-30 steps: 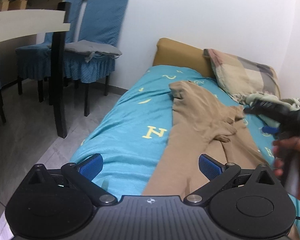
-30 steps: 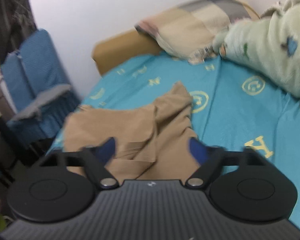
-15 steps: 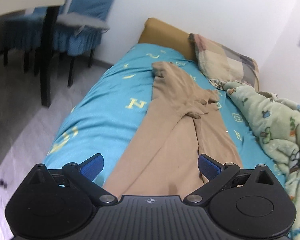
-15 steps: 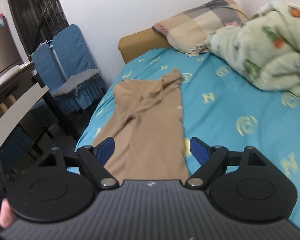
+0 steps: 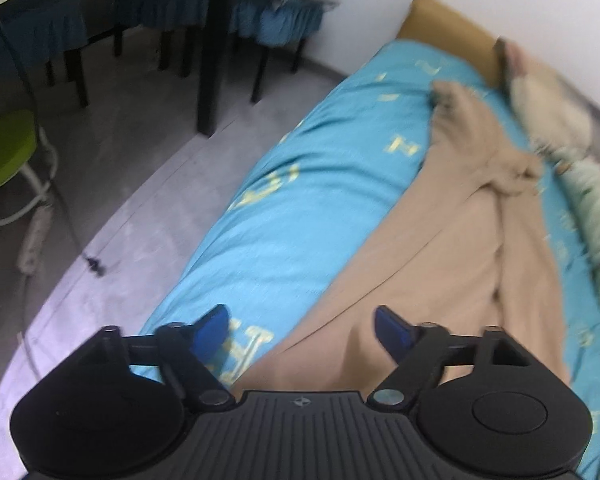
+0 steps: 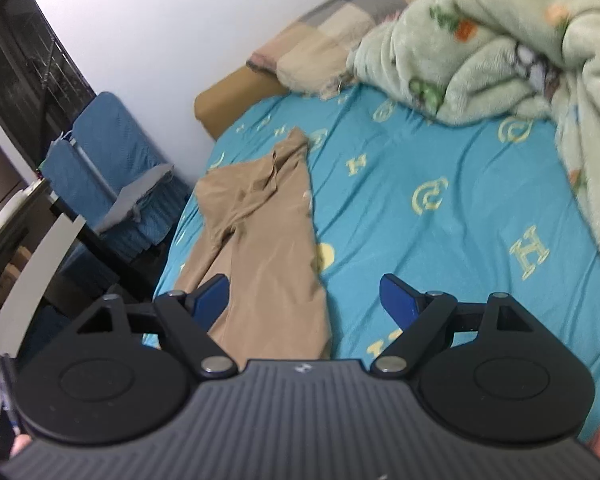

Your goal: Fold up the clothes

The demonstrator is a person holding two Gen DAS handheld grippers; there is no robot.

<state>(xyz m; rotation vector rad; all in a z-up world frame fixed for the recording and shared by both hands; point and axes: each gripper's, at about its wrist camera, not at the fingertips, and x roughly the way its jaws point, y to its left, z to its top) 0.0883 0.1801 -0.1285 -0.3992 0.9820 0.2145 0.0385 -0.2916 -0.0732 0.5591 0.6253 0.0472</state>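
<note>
Left wrist view: tan garment (image 5: 452,248) ran near-to-far on bed (image 5: 284,216), near hem under spread, empty left claw (image 5: 300,326); right claw (image 6: 306,294) spread too.

Soft, even indoor light, no hard shadows or glare. The left wrist view is motion-blurred, worst ahead on the long tan fabric garment (image 5: 452,248). The right wrist view is sharper. Fisheye curvature bends both frames' edges; corners go black.

The left wrist view is taken from above the near corner of the bed, angled down along its floor-side edge. The right wrist view is aimed across the turquoise letter-printed bedsheet (image 6: 440,184) toward the wall. The long tan cloth garment (image 5: 452,240) (image 6: 260,232) is shared by both.
</note>
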